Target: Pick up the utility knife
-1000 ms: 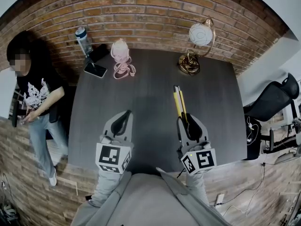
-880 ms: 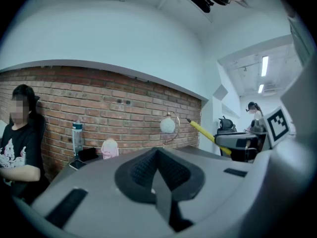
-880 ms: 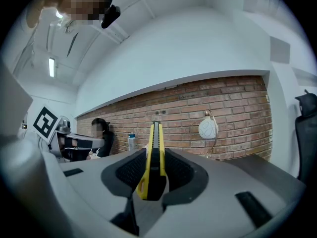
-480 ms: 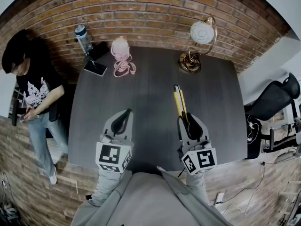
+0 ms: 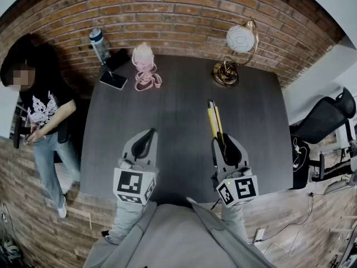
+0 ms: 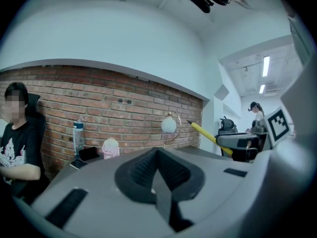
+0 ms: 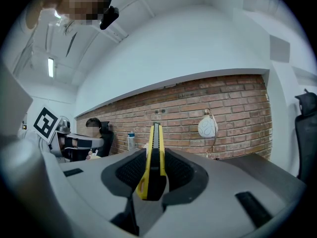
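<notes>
L gripper (image 5: pixel 148 134) jaws together, nothing btwn, same spot as a sec ago. R gripper (image 5: pixel 225 143) clamps utility knife (image 5: pixel 212 118) by rear end, tip pointing fwd, held off table (image 5: pixel 167 94); no shift either.

The head camera looks steeply down on the table (image 5: pixel 167 105) from over its near edge, left gripper (image 5: pixel 149 134) at seven o'clock, right gripper (image 5: pixel 222 140) at five. Each gripper's camera rides low behind its jaws, facing the brick wall (image 5: pixel 167 21) at twelve. All three views share the lamp (image 5: pixel 240 38) and utility knife (image 5: pixel 213 119).
</notes>
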Action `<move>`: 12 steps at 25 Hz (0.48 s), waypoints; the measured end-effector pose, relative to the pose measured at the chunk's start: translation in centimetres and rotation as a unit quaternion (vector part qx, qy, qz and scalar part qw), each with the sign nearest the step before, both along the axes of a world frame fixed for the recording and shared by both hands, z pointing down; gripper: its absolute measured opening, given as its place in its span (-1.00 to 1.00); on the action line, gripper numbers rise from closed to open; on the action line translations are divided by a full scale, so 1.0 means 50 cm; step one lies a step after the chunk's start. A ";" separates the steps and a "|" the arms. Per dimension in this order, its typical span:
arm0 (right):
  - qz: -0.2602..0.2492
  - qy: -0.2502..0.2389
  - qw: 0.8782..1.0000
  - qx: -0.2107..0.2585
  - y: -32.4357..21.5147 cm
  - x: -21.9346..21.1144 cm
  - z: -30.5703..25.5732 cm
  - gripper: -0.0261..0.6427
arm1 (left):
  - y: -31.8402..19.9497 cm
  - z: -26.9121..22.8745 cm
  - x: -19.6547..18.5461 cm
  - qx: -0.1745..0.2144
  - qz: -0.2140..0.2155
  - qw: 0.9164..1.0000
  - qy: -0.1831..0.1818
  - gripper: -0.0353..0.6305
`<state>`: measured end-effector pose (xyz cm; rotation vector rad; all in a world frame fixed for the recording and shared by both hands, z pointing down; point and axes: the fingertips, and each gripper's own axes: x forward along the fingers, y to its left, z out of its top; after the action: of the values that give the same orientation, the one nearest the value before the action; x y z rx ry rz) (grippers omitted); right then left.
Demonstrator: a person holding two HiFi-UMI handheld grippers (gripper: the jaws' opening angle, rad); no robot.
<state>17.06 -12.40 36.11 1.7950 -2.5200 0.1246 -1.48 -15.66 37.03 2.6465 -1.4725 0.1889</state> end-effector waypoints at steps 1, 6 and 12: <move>0.000 0.000 1.000 0.000 0.000 0.000 0.000 -0.54 | 0.000 -0.001 -0.001 0.000 0.000 1.000 0.000 -0.83; 0.000 -0.002 1.000 -0.001 0.003 -0.001 0.002 -0.54 | 0.002 -0.002 -0.004 0.001 -0.002 1.000 -0.001 -0.83; 0.001 -0.005 1.000 -0.003 0.005 0.004 0.005 -0.54 | 0.003 0.000 -0.004 0.000 -0.003 1.000 -0.003 -0.83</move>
<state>17.25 -12.14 36.33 1.7978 -2.5217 0.1420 -1.67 -15.54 37.03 2.6433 -1.4809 0.1959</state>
